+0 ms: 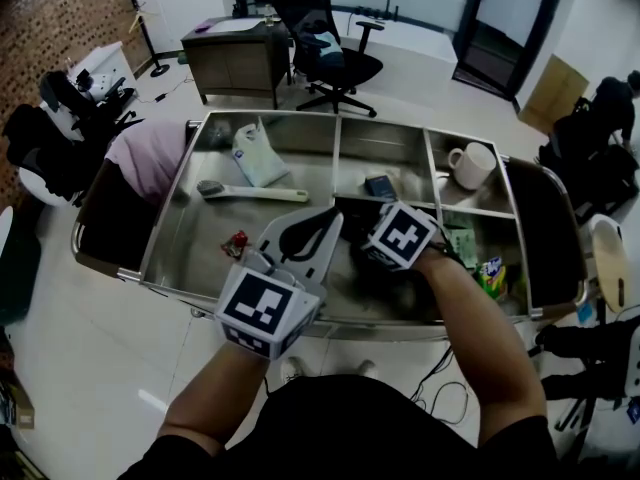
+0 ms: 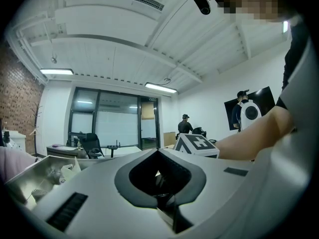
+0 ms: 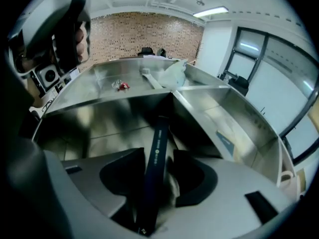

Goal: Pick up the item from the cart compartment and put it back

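Right gripper jaws are being held apart around dark slim box over cart compartment; left gripper jaws are being held together, empty

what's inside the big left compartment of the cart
A white pouch, a long-handled brush and a small red item lie inside. The left gripper covers its near right corner, so anything there is unseen.

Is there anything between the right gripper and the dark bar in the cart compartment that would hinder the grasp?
Nothing visible does. The dark bar stands between the open jaws of the right gripper, and no other item shows near it in that cart compartment.
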The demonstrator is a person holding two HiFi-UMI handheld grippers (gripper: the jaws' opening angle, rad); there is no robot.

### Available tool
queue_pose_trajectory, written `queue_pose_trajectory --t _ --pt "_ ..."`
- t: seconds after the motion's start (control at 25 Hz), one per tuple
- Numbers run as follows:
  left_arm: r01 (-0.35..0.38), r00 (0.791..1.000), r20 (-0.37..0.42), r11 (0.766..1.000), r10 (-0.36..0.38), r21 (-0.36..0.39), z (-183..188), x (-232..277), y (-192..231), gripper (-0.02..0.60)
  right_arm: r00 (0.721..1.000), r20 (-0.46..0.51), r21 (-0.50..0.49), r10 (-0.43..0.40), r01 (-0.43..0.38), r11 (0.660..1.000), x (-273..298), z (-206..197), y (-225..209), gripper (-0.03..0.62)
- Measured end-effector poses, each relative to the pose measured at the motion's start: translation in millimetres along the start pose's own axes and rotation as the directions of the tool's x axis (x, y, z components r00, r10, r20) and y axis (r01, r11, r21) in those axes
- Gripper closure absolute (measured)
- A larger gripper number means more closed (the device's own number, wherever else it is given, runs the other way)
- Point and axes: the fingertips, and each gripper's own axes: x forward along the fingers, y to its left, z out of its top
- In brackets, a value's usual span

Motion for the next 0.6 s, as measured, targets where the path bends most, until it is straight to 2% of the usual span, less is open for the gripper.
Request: queue_pose_trajectory --t 0.08,0.12,0.2,0.6 --pt "0.001 1.000 0.001 1.000 -0.001 -0.003 0 -1 0 0.581 1.000 -0.027 0.002 0.006 -0.006 1.000 4 -6 2 0.409" --pt "0.000 1.000 0.002 1.000 0.000 -0.003 0 -2 1 0.581 1.000 -0.021 0.002 -0.001 0.001 1.000 3 -5 2 0.470" --pt "-0.002 1.000 0.002 1.000 0.002 -0.001 -1 -2 2 0.581 1.000 0.004 0.000 -0.023 0.023 1.000 0 1 0 0.493" --pt "-0.008 1.000 0.013 1.000 0.008 0.002 1 -7 4 0.581 0.993 0.119 0.052 -0.005 -0.001 0.999 -22 16 2 0.496"
